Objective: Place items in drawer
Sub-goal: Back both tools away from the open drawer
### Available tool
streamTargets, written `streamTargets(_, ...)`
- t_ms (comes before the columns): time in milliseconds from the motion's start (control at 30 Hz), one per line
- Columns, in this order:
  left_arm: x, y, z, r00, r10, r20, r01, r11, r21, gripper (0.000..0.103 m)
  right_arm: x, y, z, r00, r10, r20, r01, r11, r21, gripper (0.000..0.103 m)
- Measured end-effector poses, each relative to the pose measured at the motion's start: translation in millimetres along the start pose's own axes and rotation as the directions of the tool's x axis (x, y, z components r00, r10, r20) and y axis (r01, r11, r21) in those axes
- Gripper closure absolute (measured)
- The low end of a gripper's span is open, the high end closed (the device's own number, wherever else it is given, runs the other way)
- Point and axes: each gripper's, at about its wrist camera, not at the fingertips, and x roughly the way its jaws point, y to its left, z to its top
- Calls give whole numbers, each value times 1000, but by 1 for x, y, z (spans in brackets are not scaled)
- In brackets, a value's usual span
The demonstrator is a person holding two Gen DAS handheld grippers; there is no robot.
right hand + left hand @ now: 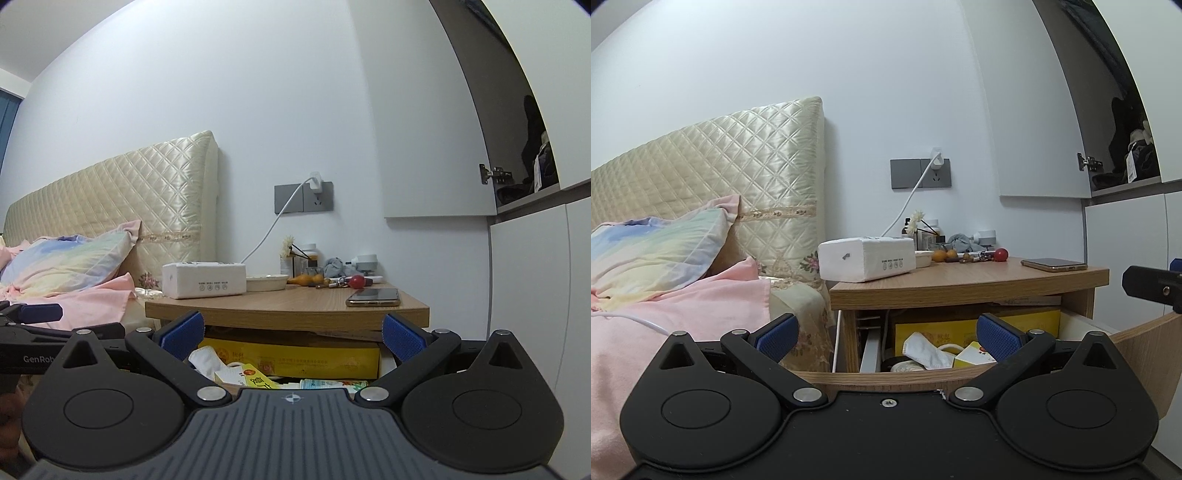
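Drawer (1141, 343) is seen pulled open and cluttered at 6 o'clock below the worktop (960, 280), where phone (1054, 264) and tissue box (866, 258) remain unplaced, while left claw (886, 334) and right claw (293, 332) are held wide open, empty.

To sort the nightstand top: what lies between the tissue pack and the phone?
Right wrist view: a shallow dish, small orange fruits and a red ball between tissue pack and phone.

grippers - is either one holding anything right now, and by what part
Nothing is held. The left gripper and right gripper are both open and empty, above the open drawer.
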Motion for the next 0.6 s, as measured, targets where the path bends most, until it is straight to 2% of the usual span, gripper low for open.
streamTargets(367,0,0,0,1000,-11,-3,11,1000,-1,1,-5,-2,-2,1000,-10,-5,10,1000,3,0)
streamTargets(500,0,0,-1,1000,-16,-3,16,1000,-1,1,-8,-2,-2,1000,1,21,-1,1000,9,0)
streamTargets(600,0,-1,-1,1000,-23,2,23,1000,2,1,-4,-2,-3,1000,-8,4,8,1000,9,0)
